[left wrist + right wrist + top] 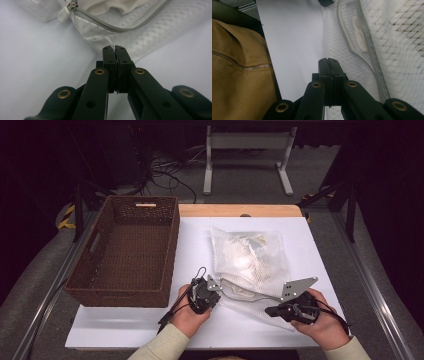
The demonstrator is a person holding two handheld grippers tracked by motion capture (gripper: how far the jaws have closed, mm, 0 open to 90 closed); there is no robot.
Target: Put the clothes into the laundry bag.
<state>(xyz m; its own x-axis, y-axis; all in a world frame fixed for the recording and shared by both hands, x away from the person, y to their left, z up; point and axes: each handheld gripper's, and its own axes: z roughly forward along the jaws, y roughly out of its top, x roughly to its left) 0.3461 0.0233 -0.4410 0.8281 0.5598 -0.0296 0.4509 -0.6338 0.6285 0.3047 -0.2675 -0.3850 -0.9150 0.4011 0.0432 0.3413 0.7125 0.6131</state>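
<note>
Your left gripper (pixel 214 290) sits at the near left corner of the white mesh laundry bag (pixel 250 260), and its jaws are pressed together on the bag's edge. In the left gripper view the two black jaws (pixel 115 53) meet with barely a slit between them, and the mesh (pixel 120 37) runs right down to their tips, so a pinch of the fabric's hem seems caught there (how much is gripped is hard to tell, since the jaws cover it). Just beyond, the grey zipper (pixel 105 23) curves across the bag, with its pull tab (pixel 65 12) at the upper left.

Your right gripper (pixel 274 310) lies low over the bag's near right edge, pointing toward the left one. Its jaws are fully closed too: in the right gripper view (pixel 328 65) they stand tight together, tips over the mesh (pixel 342 50) beside the zipper (pixel 372 60). Whether they nip any mesh I cannot tell from here.

The bag itself lies flat on the white table (pixel 150 325), right of centre, holding pale folded cloth, well apart from nothing but your tools. The brown wicker basket (pixel 100 270) stands to its left, just beside your left hand (pixel 187 315). Your right hand (pixel 322 322) rests near the table's front right corner.
</note>
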